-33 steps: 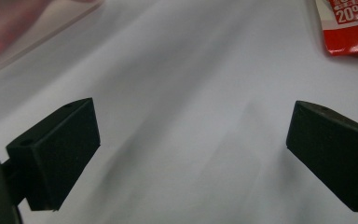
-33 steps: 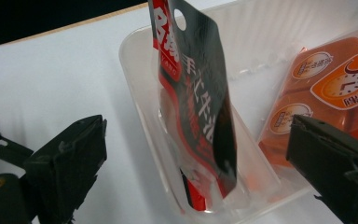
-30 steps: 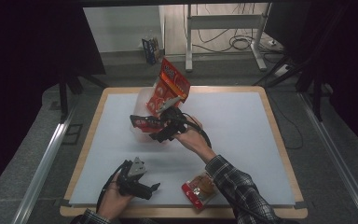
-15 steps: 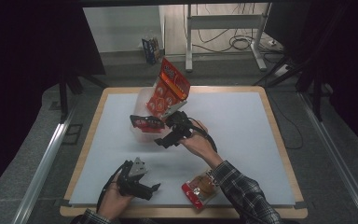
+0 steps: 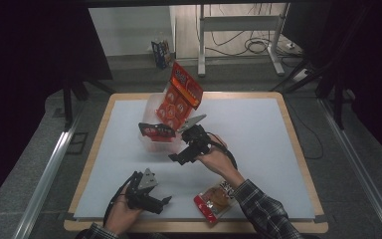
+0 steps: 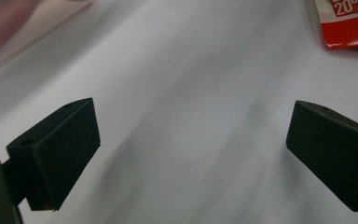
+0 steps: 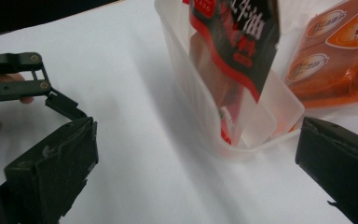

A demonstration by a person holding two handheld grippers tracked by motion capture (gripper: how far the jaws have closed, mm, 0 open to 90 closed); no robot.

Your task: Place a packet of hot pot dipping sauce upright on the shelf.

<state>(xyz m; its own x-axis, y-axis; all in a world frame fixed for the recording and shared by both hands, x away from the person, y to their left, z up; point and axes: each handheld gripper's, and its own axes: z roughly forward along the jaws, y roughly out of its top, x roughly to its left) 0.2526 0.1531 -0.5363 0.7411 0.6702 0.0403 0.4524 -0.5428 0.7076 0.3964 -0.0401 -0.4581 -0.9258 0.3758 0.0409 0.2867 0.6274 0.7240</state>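
Note:
A translucent plastic bin (image 5: 154, 146) stands at the table's middle left. A big orange snack packet (image 5: 181, 94) sticks up out of it, and a black and red packet (image 5: 155, 131) leans inside. In the right gripper view, the bin (image 7: 261, 116), black and red packet (image 7: 237, 42) and orange packet (image 7: 335, 60) sit just ahead. My right gripper (image 5: 183, 149) hovers open and empty just right of the bin; its jaws (image 7: 196, 154) stand wide apart. My left gripper (image 5: 161, 201) rests open near the front edge, its jaws (image 6: 191, 135) wide over bare table.
A red snack packet (image 5: 214, 201) lies near the front edge, right of my left gripper; its corner (image 6: 349, 23) appears at the top right of the left gripper view. The white table (image 5: 258, 134) has free room at its right half.
My right gripper has drawn back from the bin toward the person, open. The black and red packet stays in the bin. The left gripper has not moved.

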